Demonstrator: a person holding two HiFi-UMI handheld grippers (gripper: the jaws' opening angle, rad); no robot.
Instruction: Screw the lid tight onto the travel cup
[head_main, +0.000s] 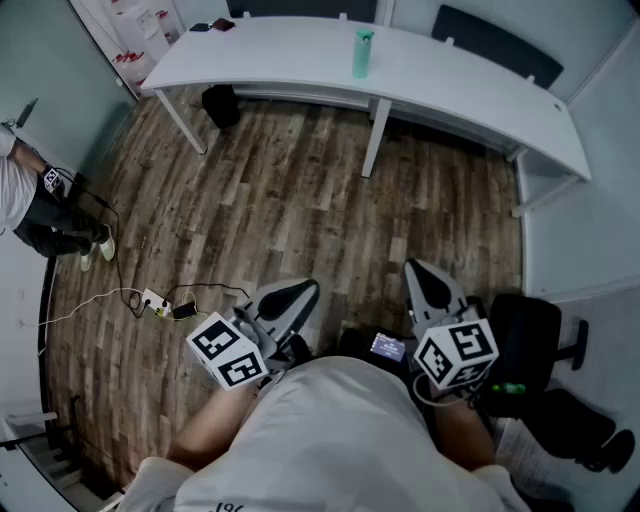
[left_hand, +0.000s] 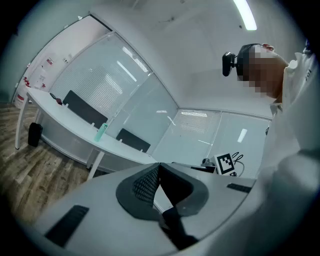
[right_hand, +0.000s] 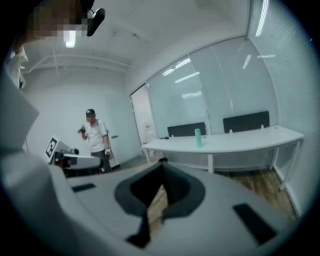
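Observation:
A green travel cup (head_main: 362, 53) with its lid on stands upright on the long white table (head_main: 470, 90) across the room, far from both grippers. It also shows small in the left gripper view as the cup (left_hand: 102, 132) and in the right gripper view as the cup (right_hand: 198, 138). My left gripper (head_main: 305, 288) and right gripper (head_main: 412, 266) are held close to my body above the wooden floor. Both point toward the table. The left gripper (left_hand: 159, 165) and the right gripper (right_hand: 162, 165) each have their jaws together with nothing between them.
A person (head_main: 25, 200) stands at the left wall, also seen as the person (right_hand: 95, 137). A power strip with cables (head_main: 155, 302) lies on the floor. A black bag (head_main: 220, 105) sits under the table. A black chair (head_main: 540, 340) is at my right.

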